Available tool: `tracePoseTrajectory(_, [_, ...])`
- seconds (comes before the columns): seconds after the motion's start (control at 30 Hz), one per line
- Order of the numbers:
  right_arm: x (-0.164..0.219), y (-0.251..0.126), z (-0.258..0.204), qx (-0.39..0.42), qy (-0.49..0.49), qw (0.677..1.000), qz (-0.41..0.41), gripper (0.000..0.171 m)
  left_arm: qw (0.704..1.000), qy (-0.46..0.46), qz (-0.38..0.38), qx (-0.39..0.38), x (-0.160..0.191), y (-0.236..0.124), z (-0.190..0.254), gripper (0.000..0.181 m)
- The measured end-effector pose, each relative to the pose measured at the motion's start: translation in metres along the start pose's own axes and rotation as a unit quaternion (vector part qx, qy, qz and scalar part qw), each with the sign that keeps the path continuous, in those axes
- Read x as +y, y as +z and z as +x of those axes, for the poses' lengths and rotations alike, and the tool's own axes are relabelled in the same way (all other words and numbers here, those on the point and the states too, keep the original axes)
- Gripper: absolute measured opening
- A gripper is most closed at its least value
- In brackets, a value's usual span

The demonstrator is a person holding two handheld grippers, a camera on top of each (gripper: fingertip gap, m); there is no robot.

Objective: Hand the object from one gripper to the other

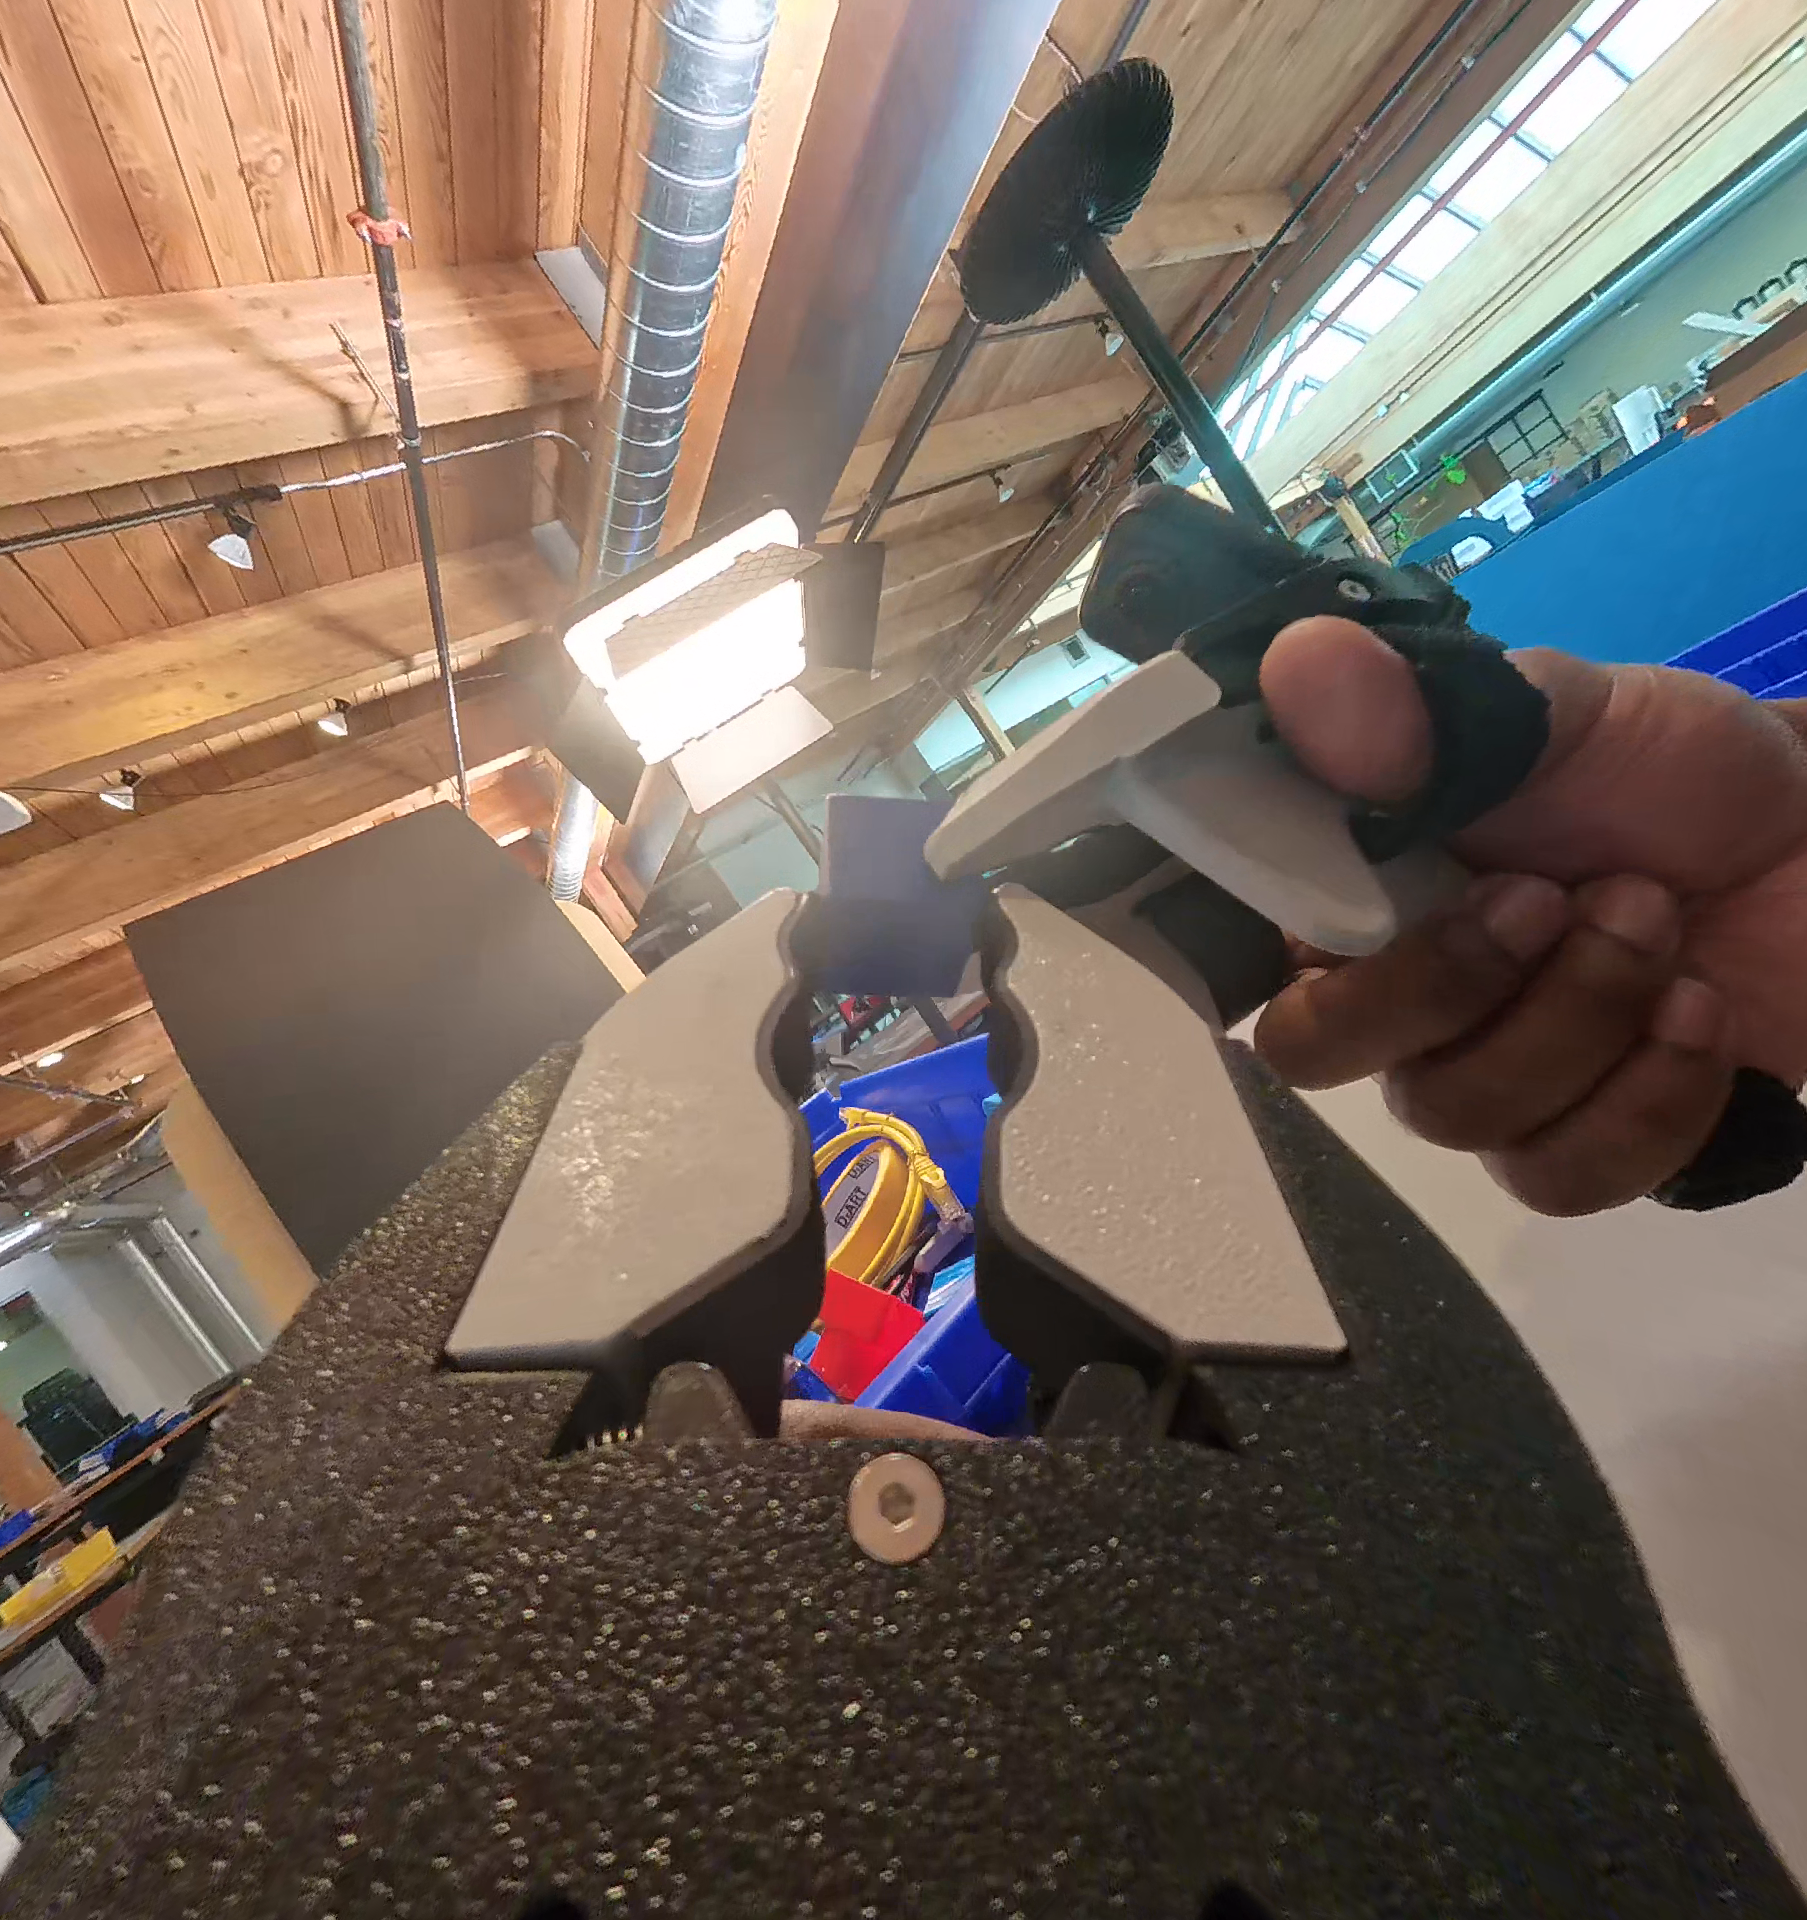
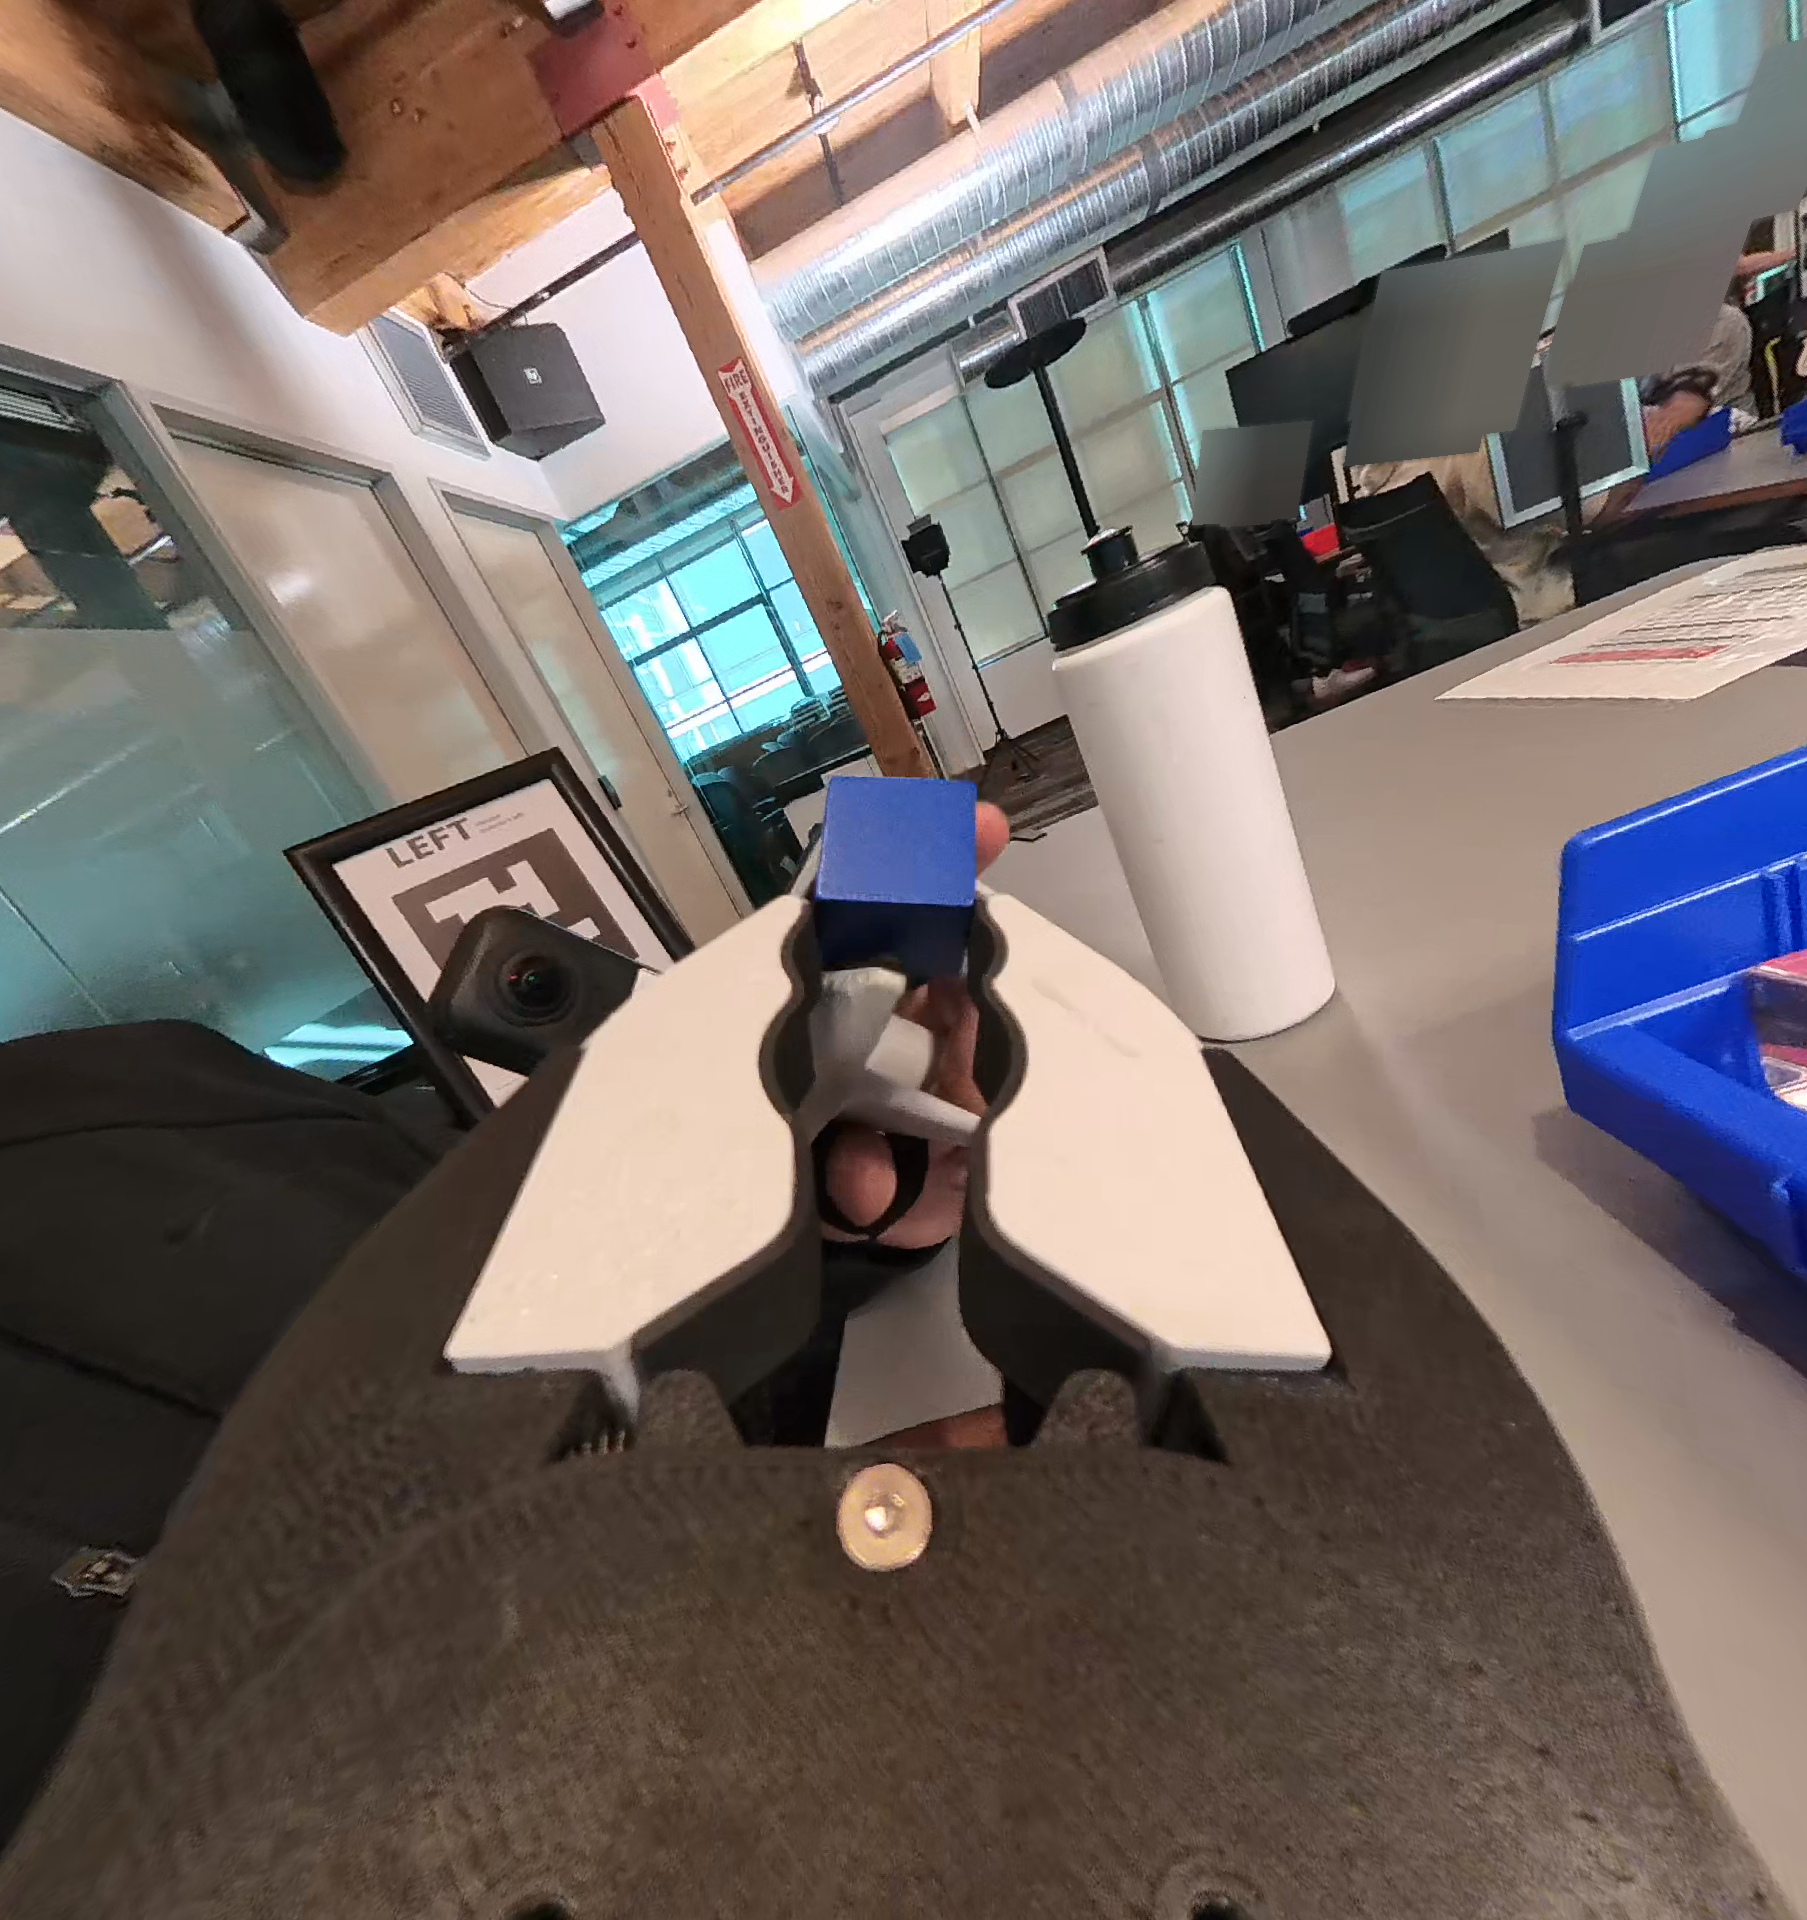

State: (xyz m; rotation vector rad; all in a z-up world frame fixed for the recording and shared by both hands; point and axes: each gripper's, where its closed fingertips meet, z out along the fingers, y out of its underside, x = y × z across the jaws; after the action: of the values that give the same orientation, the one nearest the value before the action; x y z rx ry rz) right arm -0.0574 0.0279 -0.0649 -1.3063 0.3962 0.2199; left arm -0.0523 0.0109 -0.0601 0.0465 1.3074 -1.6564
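A blue cube sits between the tips of my left gripper, whose jaws are closed on its sides. My right gripper, held by a hand, comes in from the right and meets the same cube. In the right wrist view the blue cube stands between the tips of my right gripper, closed on its lower part. The left gripper's grey fingers show behind and below the cube. Both grippers hold the cube in the air above the table.
A blue bin lies on the grey table at right, with a white bottle behind. A framed sign and a black bag are at left. A blue bin holding a yellow cable is below; a lamp hangs above. Only a small space, under 4 cm, lies between the two pairs of fingers.
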Motion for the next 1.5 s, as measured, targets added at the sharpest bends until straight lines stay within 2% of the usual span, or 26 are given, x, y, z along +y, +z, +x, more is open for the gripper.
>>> tracePoseTrajectory(0.1, [-0.002,-0.002,0.009,0.044,-0.043,0.998,-0.001,0.030,0.999,-0.042,-0.023,0.003,0.008,0.001,-0.005,0.029])
tracePoseTrajectory(0.23, [-0.018,-0.013,0.022,0.147,-0.184,0.972,0.016,0.037,0.980,-0.199,-0.017,0.004,0.014,-0.002,-0.024,0.030])
tracePoseTrajectory(0.3, [-0.025,-0.019,0.024,0.197,-0.275,0.941,0.012,0.039,0.953,-0.302,-0.005,0.031,0.016,-0.003,-0.028,0.029])
tracePoseTrajectory(0.4, [-0.026,-0.019,0.023,0.251,-0.421,0.871,-0.014,0.045,0.893,-0.439,0.014,0.097,0.015,-0.003,-0.023,0.029])
tracePoseTrajectory(0.47, [-0.018,-0.012,0.019,0.261,-0.497,0.827,-0.037,0.048,0.858,-0.497,0.012,0.125,0.017,-0.002,-0.019,0.029])
tracePoseTrajectory(0.53, [-0.009,-0.006,0.020,0.266,-0.541,0.795,-0.059,0.049,0.849,-0.512,0.001,0.132,0.022,-0.002,-0.017,0.029])
tracePoseTrajectory(0.6, [-0.001,-0.003,0.021,0.256,-0.559,0.784,-0.082,0.051,0.860,-0.493,-0.008,0.133,0.023,-0.002,-0.015,0.029])
tracePoseTrajectory(0.67, [0.003,-0.004,0.022,0.250,-0.568,0.778,-0.096,0.049,0.887,-0.444,-0.019,0.123,0.023,-0.001,-0.013,0.029])
tracePoseTrajectory(0.8, [0.003,-0.015,0.028,0.245,-0.538,0.797,-0.124,0.044,0.964,-0.243,-0.045,0.100,0.022,-0.001,-0.005,0.030])
tracePoseTrajectory(0.9, [-0.008,-0.023,0.017,0.241,-0.579,0.770,-0.116,0.046,0.987,-0.117,-0.043,0.100,0.018,-0.003,0.005,0.030])
tracePoseTrajectory(1.0, [-0.003,-0.027,0.003,0.207,-0.620,0.744,-0.141,0.046,0.988,-0.065,-0.031,0.136,0.014,-0.008,0.019,0.030])
tracePoseTrajectory(1.17, [0.017,-0.033,-0.025,0.103,-0.598,0.777,-0.166,0.046,0.979,-0.025,-0.016,0.201,0.011,-0.019,0.039,0.030])
tracePoseTrajectory(1.5, [0.046,-0.038,-0.031,0.041,-0.559,0.795,-0.233,0.045,0.951,-0.017,0.001,0.308,0.006,-0.037,0.073,0.030])
